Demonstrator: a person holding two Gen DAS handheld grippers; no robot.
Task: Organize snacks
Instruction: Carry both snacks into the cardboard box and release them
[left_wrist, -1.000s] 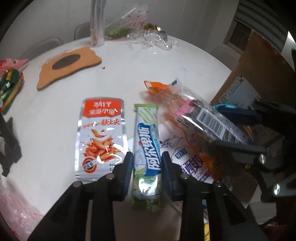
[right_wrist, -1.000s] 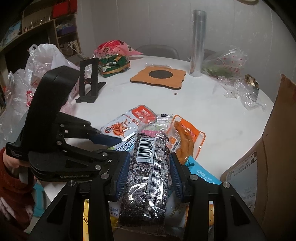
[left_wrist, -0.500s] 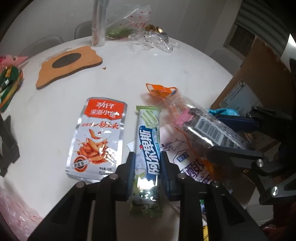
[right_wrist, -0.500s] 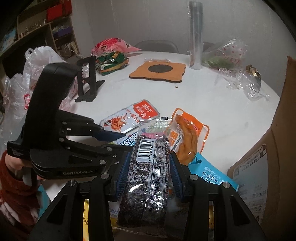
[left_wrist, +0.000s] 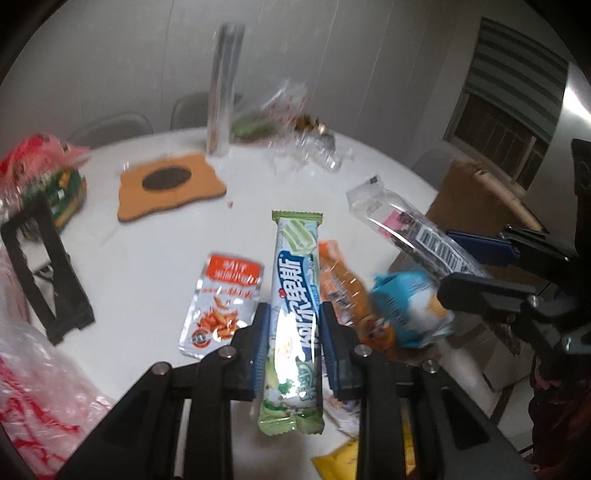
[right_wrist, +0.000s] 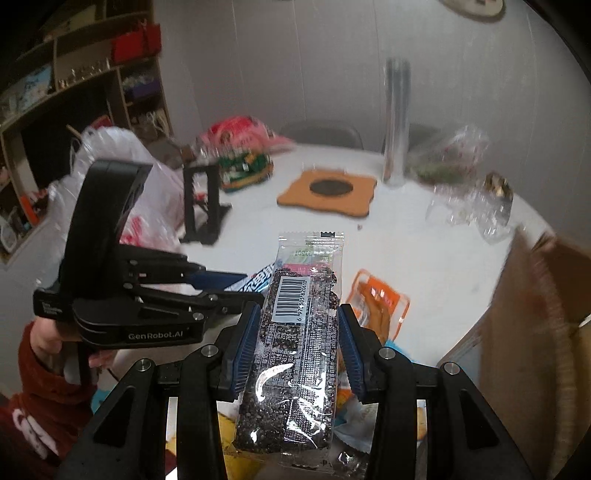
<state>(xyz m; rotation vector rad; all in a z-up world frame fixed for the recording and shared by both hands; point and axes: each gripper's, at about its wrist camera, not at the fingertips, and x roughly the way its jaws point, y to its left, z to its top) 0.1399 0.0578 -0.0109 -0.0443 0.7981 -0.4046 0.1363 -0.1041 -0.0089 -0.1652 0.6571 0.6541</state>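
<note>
On the table (left_wrist: 155, 236), the fish snack pouch (left_wrist: 221, 302) lies left of the held wafer bar (left_wrist: 295, 314), the mat (left_wrist: 170, 186) lies farther left, the foil roll (left_wrist: 221, 107) stands behind it, and the cardboard box (left_wrist: 476, 199) sits far right.

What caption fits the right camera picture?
Right gripper holds a clear packet of black seeds above the white table.
</note>
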